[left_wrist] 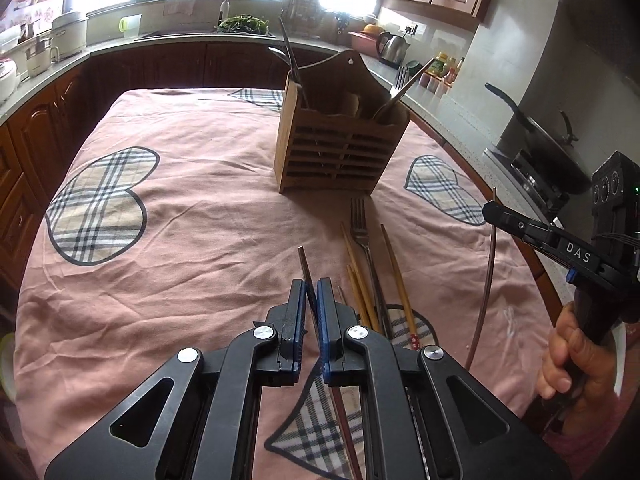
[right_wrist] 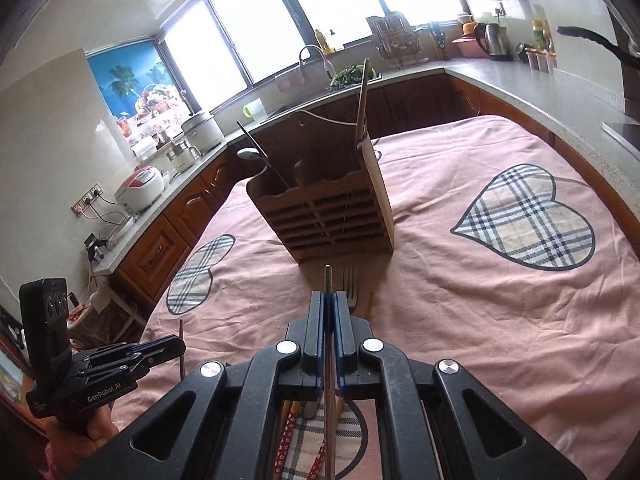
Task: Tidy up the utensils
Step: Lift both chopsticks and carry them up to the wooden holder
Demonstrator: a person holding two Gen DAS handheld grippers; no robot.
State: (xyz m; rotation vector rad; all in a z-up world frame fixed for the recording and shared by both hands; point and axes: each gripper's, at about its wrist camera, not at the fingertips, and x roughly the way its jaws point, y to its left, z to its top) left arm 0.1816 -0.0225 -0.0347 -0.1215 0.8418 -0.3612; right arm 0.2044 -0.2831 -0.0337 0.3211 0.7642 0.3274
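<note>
A slatted wooden utensil holder [left_wrist: 340, 148] [right_wrist: 332, 208] stands on the pink cloth with a ladle, spoons and a fork in it. In front of it lie a metal fork [left_wrist: 360, 224] [right_wrist: 352, 286] and several light wooden chopsticks [left_wrist: 360, 280]. My left gripper [left_wrist: 311, 284] [right_wrist: 180, 346] is shut on a dark chopstick [left_wrist: 303, 258] [right_wrist: 181, 330], lifted off the cloth. My right gripper [right_wrist: 329, 296] [left_wrist: 490, 210] is shut on a second dark chopstick [right_wrist: 328, 274] [left_wrist: 488, 272], which hangs below its fingers in the left wrist view.
The table wears a pink cloth with plaid hearts [left_wrist: 160, 240] [right_wrist: 528, 220]. Counters ring it: a kettle [left_wrist: 394, 46], a wok on the stove [left_wrist: 548, 144], rice cookers [right_wrist: 140, 194] and a sink tap [right_wrist: 316, 58]. A hand [left_wrist: 576, 352] grips the right handle.
</note>
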